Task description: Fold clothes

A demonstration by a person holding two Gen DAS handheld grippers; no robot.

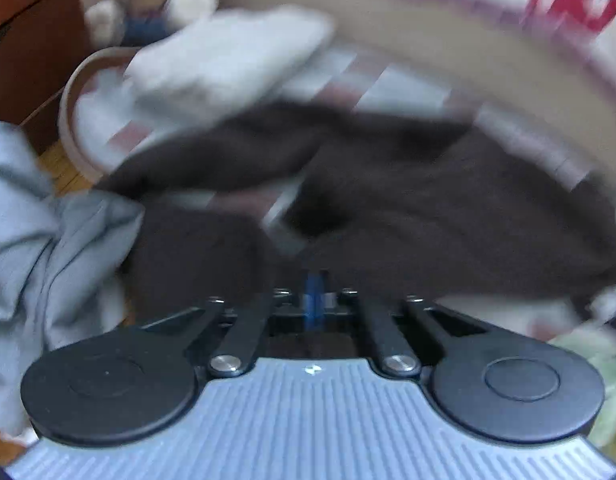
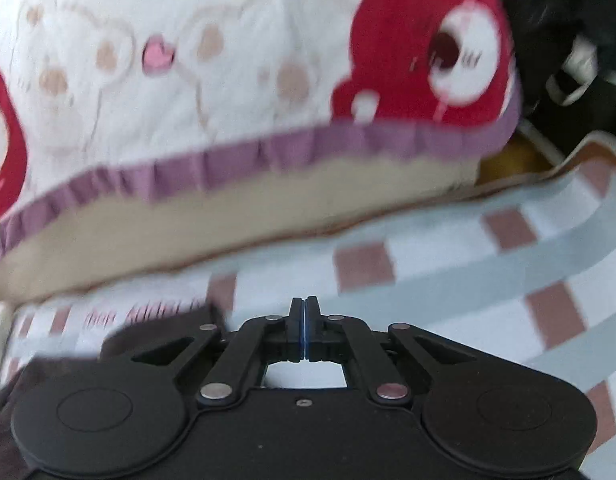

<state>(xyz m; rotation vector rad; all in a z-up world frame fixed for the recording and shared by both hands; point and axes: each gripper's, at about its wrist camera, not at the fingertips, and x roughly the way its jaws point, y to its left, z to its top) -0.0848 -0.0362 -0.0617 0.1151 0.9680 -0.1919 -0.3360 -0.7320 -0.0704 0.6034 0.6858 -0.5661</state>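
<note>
The dark brown garment (image 1: 387, 208), soft and matte, lies crumpled on the checked blanket (image 2: 447, 248) of white, pale grey and dusty-red squares. The left gripper (image 1: 315, 284) is closed, its blue-edged fingertips buried in the brown cloth's near edge; whether they pinch it is blurred. The right gripper (image 2: 304, 312) has its fingers together on nothing, above the blanket. A crumpled light blue garment (image 1: 40, 240) lies at the left, and the bear-print quilt (image 2: 228, 80) with a purple frill lies beyond.

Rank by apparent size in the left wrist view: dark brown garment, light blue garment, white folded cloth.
1. Dark brown garment, largest, spanning most of the frame.
2. Light blue garment and white folded cloth: look similar; the blue one is nearer and cut off by the edge, so unranked.
</note>
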